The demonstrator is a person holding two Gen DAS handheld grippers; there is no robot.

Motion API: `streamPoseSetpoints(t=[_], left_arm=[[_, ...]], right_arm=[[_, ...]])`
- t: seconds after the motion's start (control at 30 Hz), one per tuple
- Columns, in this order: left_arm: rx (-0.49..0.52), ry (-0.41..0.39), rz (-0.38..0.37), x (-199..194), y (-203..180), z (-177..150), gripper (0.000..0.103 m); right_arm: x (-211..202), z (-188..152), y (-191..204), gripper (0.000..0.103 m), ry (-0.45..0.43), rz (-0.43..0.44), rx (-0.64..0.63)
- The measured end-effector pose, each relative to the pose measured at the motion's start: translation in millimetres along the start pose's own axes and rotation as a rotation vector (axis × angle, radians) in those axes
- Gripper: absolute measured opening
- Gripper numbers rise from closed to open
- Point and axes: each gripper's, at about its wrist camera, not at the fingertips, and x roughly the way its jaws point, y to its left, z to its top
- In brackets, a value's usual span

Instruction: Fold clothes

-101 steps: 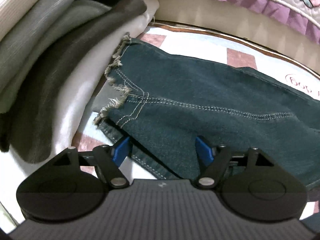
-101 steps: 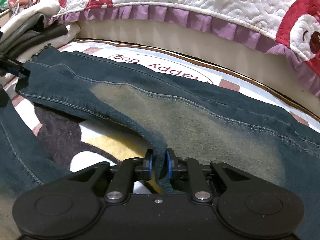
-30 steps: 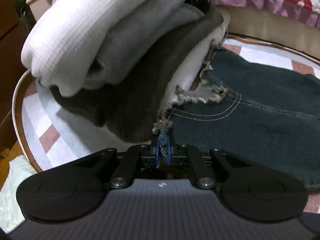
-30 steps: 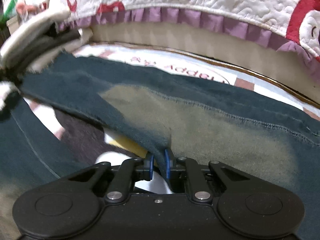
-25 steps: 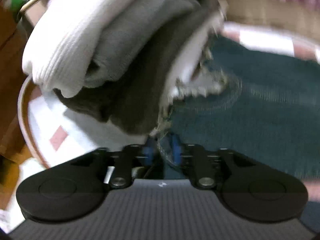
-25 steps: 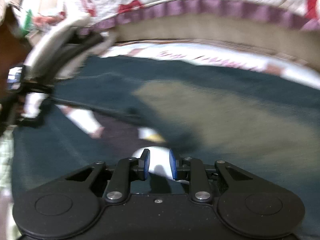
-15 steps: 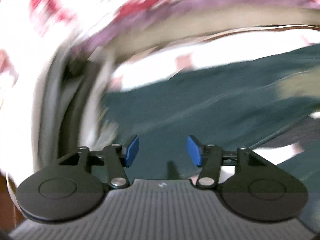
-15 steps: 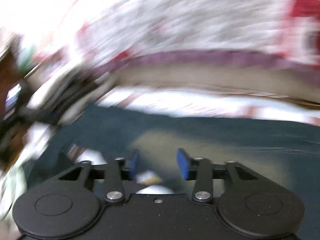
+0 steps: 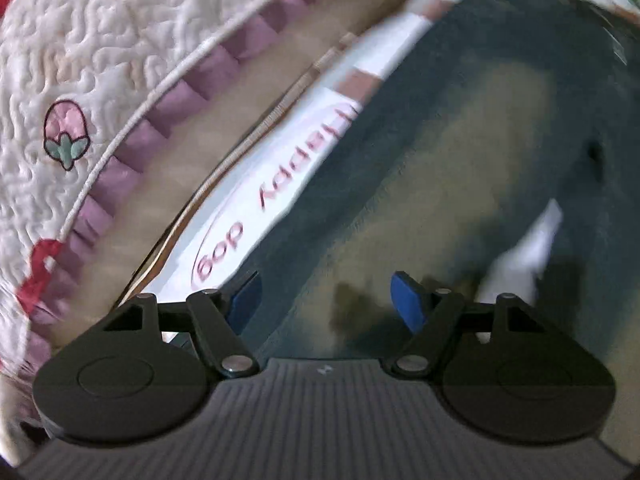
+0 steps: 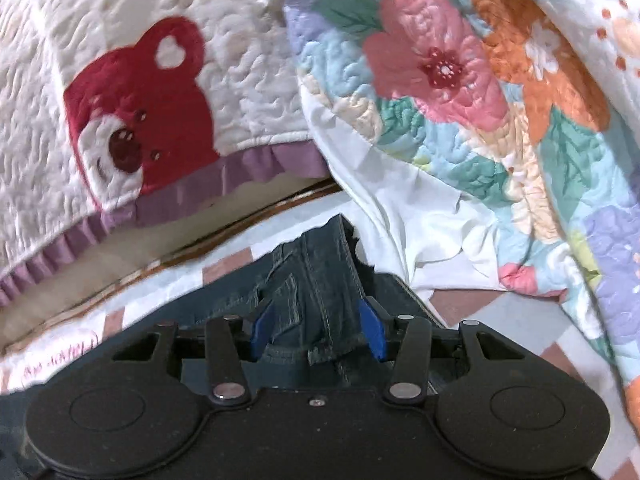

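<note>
Dark blue jeans (image 9: 460,152) with a faded patch lie spread on the patterned mat (image 9: 288,168). My left gripper (image 9: 326,298) is open and empty, its blue pads apart just above the denim. In the right wrist view the waistband end of the jeans (image 10: 316,276) with its seams and belt loop lies on the mat. My right gripper (image 10: 320,326) is open, its blue pads on either side of that waistband, not closed on it.
A white quilt with a red bear and purple ruffle (image 10: 136,120) hangs behind the mat. A floral quilt (image 10: 480,80) drapes down at the right, close to the jeans' waist. The quilt's ruffle (image 9: 132,140) also borders the mat on the left.
Both grippers let go of the jeans and opened. The left swung away from the stack of folded clothes towards the jeans' middle; the right swung to the waistband end.
</note>
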Motion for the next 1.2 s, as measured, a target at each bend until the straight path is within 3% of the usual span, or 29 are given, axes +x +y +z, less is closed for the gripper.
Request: streamPoseSetpoints(t=[0.1, 0.17, 0.2, 0.3, 0.37, 0.43, 0.57, 0.77, 0.8, 0.83, 0.87, 0.93, 1.0, 1.1, 1.13, 1.17, 1.2], left_arm=[[-0.126, -0.134, 0.04, 17, 1, 2, 0.071], [-0.253, -0.129, -0.01, 34, 13, 0, 0.071], [-0.321, -0.109, -0.026, 42, 19, -3, 0.071], [-0.547, 0.048, -0.022, 66, 37, -24, 0.068], [-0.655, 0.047, -0.073, 68, 46, -44, 0.068], [-0.68, 0.046, -0.088, 69, 50, -62, 0.068], [-0.651, -0.001, -0.095, 67, 54, -75, 0.069], [-0.752, -0.059, -0.122, 69, 64, -85, 0.07], [-0.754, -0.061, -0.123, 69, 64, -85, 0.069], [-0.756, -0.063, -0.123, 69, 64, -84, 0.069], [-0.758, -0.064, -0.124, 70, 63, -84, 0.069], [-0.778, -0.076, -0.136, 70, 66, -85, 0.068], [-0.818, -0.091, -0.152, 70, 70, -89, 0.068], [-0.868, -0.107, -0.162, 70, 74, -94, 0.068], [-0.877, -0.11, -0.163, 69, 75, -95, 0.068], [-0.881, -0.115, -0.161, 69, 76, -95, 0.068], [-0.878, -0.123, -0.154, 69, 76, -95, 0.068]], right_arm=[[16, 5, -11, 0.053, -0.032, -0.02, 0.003], [24, 3, -20, 0.053, -0.045, -0.02, 0.005], [27, 2, -24, 0.053, -0.048, -0.001, 0.005], [37, -1, -27, 0.053, -0.05, 0.065, -0.018], [40, -3, -21, 0.053, -0.067, 0.128, -0.049], [55, -2, -14, 0.053, -0.051, 0.177, -0.073], [87, 0, -14, 0.054, 0.024, 0.137, -0.157], [104, 14, -20, 0.059, 0.028, 0.208, -0.135], [104, 16, -19, 0.059, 0.033, 0.252, -0.135], [104, 17, -19, 0.035, 0.038, 0.299, -0.135], [102, 20, -16, 0.021, 0.075, 0.382, -0.153], [86, 27, -6, 0.021, 0.078, 0.524, -0.208], [75, 37, 0, 0.021, 0.061, 0.612, -0.214], [84, 48, 4, 0.038, 0.049, 0.463, -0.156], [92, 46, 3, 0.055, 0.057, 0.419, -0.145], [101, 44, 2, 0.065, 0.065, 0.375, -0.134], [108, 41, 0, 0.064, 0.079, 0.343, -0.132]])
